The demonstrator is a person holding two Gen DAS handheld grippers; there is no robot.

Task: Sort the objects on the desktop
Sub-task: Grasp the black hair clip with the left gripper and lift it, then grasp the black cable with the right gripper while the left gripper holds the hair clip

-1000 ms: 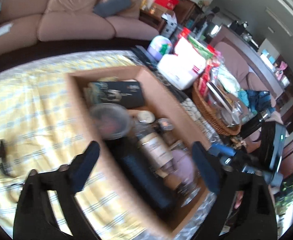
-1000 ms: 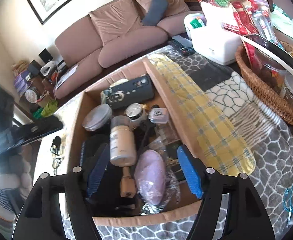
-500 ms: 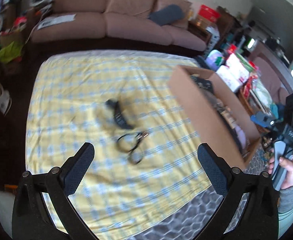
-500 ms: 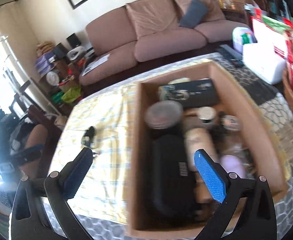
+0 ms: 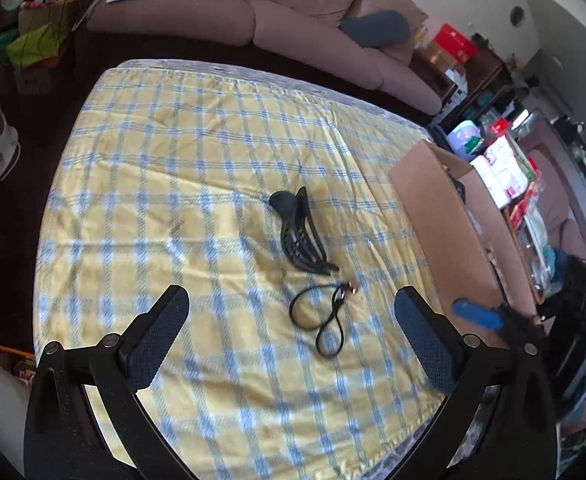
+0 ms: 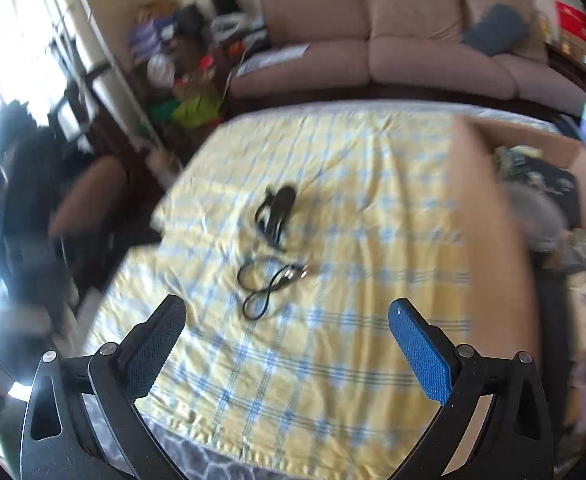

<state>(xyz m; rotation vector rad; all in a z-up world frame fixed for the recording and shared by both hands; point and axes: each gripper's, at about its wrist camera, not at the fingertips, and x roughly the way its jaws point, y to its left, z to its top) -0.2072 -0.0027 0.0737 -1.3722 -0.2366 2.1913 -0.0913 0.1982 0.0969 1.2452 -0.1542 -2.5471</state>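
A black hair claw clip (image 5: 299,236) (image 6: 277,212) lies on the yellow checked cloth (image 5: 173,200) (image 6: 353,340). Just nearer to me lies a looped black cord (image 5: 325,320) (image 6: 269,280). My left gripper (image 5: 290,294) hangs open above the cloth, with the cord between and just beyond its fingertips. My right gripper (image 6: 287,306) is open wide with nothing between its pads, and the cord lies a little ahead of it. In the left wrist view one of its blue pads (image 5: 477,314) shows by the box. The cardboard box (image 5: 453,232) (image 6: 489,220) stands at the right, holding several items.
A brown sofa (image 5: 293,20) (image 6: 413,40) runs behind the table. Packages and clutter (image 5: 505,168) crowd the space right of the box. Bags and bright oddments (image 6: 189,80) sit on the floor at the left. The cloth's near edge (image 6: 293,452) gives way to a grey patterned cover.
Both grippers have swung left from above the box to above the cloth, so the clip and cord are now ahead. The right gripper's jaws have spread wider.
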